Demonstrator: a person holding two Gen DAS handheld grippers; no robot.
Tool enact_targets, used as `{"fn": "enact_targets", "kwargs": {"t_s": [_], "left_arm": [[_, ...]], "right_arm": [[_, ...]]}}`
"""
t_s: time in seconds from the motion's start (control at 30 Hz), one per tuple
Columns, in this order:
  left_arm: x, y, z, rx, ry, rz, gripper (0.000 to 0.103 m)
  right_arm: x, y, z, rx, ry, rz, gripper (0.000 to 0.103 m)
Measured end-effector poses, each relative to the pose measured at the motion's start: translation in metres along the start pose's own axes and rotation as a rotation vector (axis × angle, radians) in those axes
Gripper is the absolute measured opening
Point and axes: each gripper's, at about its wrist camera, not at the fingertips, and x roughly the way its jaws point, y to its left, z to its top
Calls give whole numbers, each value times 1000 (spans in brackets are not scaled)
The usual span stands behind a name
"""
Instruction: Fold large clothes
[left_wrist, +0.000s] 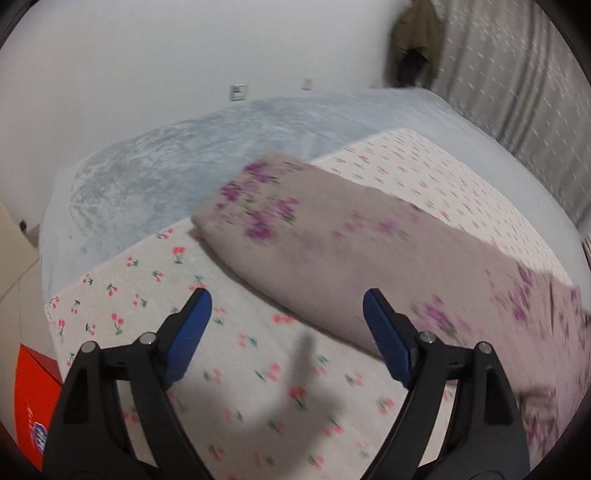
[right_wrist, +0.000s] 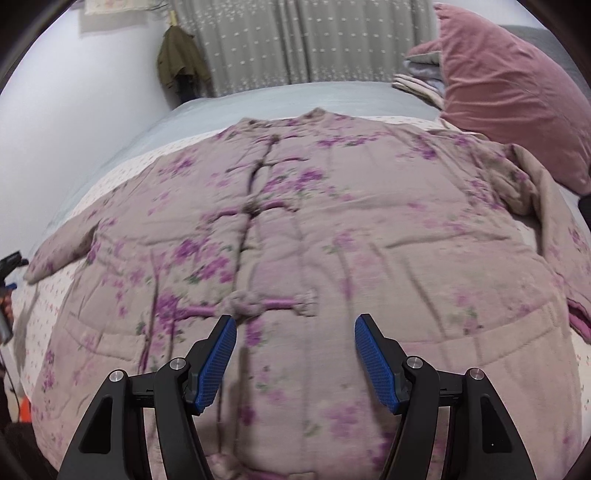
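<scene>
Two grippers hang over a bed, and neither one holds anything. One padded jacket (right_wrist: 295, 236), dusty pink with purple flower print, lies spread flat and face up on a cherry-print sheet (left_wrist: 155, 291) that covers part of the pale blue bedspread (left_wrist: 155, 177); its collar points toward the grey curtain (right_wrist: 295, 40), and its front is closed with knotted cloth fastenings. In the right wrist view the right gripper (right_wrist: 295, 332) is above the jacket's lower front, its blue fingers (right_wrist: 218, 365) spread apart with nothing but fabric below them. In the left wrist view the left gripper (left_wrist: 286, 314) has its fingers wide apart and empty, above the sheet just beside one jacket sleeve (left_wrist: 332, 236), which stretches out across the sheet. A pink velvet pillow (right_wrist: 509, 88) leans at the far right of the bed, with some folded fabric (right_wrist: 417, 79) stacked just beside it. An olive coat (right_wrist: 177, 59) hangs in the room's corner. An orange box (left_wrist: 33, 402) sits low beside the bed; its contents cannot be seen.
</scene>
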Motion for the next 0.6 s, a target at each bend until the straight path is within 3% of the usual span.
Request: {"fn": "enact_targets", "kwargs": {"t_s": [0.13, 0.2, 0.43, 0.6], "left_arm": [[-25, -42, -19, 107, 54, -70, 92], [-40, -65, -34, 137, 91, -143, 97], [-94, -152, -97, 289, 249, -433, 99], [-130, -207, -148, 401, 295, -605, 99]], "right_arm": [[-12, -13, 2, 27, -24, -31, 68], [-18, -19, 2, 35, -30, -53, 72], [-38, -41, 2, 12, -39, -165, 76], [-53, -73, 8, 94, -60, -197, 77]]}}
